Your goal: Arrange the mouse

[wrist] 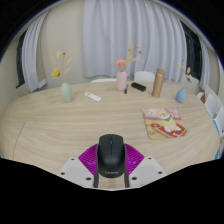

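Gripper view: the gripper (110,172) is positioned low over a round light-wood table (60,135). A black computer mouse (110,153) sits between the two fingers, with its rounded front end pointing forward, away from the camera. The magenta pads (90,158) flank the mouse on both sides and appear to lie against its flanks; the fingers are closed in on the mouse, although a narrow gap at either side cannot be ruled out. Whether the mouse rests on the table or is raised off it cannot be determined.

Beyond the fingers and to the right, a printed pad or book (164,122) with a red-and-white pattern lies flat on the table. Further beyond, near the far rim of the table, the following items stand well apart from the mouse: a pale blue vase (66,92) holding yellow flowers at the left, a small white flat object (93,97) beside it, a pink vase (122,80) with flowers at the centre, a dark flat object (139,87) just beside it, a tall tan cylindrical bottle (158,82), and a blue vessel (181,95) at the right. White curtains (110,35) hang behind the table.
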The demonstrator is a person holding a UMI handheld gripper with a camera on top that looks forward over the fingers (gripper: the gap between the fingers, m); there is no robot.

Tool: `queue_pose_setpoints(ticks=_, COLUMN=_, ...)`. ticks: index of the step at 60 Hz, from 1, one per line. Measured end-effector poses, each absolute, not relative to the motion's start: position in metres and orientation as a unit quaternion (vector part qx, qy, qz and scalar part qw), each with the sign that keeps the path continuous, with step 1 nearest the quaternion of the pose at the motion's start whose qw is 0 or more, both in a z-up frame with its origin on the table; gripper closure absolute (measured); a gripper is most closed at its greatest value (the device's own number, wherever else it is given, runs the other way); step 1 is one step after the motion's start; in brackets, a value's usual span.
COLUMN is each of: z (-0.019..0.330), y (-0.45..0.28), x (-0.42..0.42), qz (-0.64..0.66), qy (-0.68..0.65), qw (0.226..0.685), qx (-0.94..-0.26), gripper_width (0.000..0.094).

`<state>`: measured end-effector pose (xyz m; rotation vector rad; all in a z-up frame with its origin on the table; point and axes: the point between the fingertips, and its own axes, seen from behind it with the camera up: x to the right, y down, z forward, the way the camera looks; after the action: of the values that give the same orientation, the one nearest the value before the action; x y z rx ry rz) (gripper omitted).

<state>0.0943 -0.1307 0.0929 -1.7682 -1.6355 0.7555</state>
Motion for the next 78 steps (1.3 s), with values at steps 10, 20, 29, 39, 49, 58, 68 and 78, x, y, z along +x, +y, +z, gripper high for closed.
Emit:
queue_pose_setpoints(ticks=10, z=0.166, y=-0.013, x=0.020, qz=0.294, qy=-0.576, qw=0.367, qx=-0.669, gripper_width=0.0593)
queue_pose_setpoints(ticks=20, z=0.154, y=0.099, x=-0.037, qz=0.263, qy=-0.572, qw=0.388, qx=-0.673, gripper_width=0.0596)
queue_pose_setpoints(ticks=29, z=0.088, y=0.154, x=-0.065, qz=0.251, qy=-0.582, qw=0.357, qx=-0.686, gripper_width=0.0595)
queue_pose_setpoints(ticks=39, z=0.014, y=0.176, x=-0.068, qz=0.236, qy=-0.597, qw=0.313, qx=-0.700, gripper_width=0.0583)
queue_pose_setpoints(ticks=49, z=-0.011, y=0.179, x=-0.064, qz=0.241, qy=-0.610, qw=0.297, qx=-0.694, gripper_width=0.0493)
queue_pose_setpoints(ticks=58, z=-0.003, y=0.183, x=-0.062, qz=0.240, qy=-0.610, qw=0.297, qx=-0.694, gripper_width=0.0051)
queue_pose_setpoints(ticks=68, z=0.056, y=0.168, x=-0.031, qz=0.246, qy=-0.605, qw=0.313, qx=-0.690, gripper_width=0.0083)
queue_pose_setpoints(ticks=78, z=0.107, y=0.106, x=0.039, qz=0.257, qy=-0.617, qw=0.303, qx=-0.679, gripper_width=0.0080)
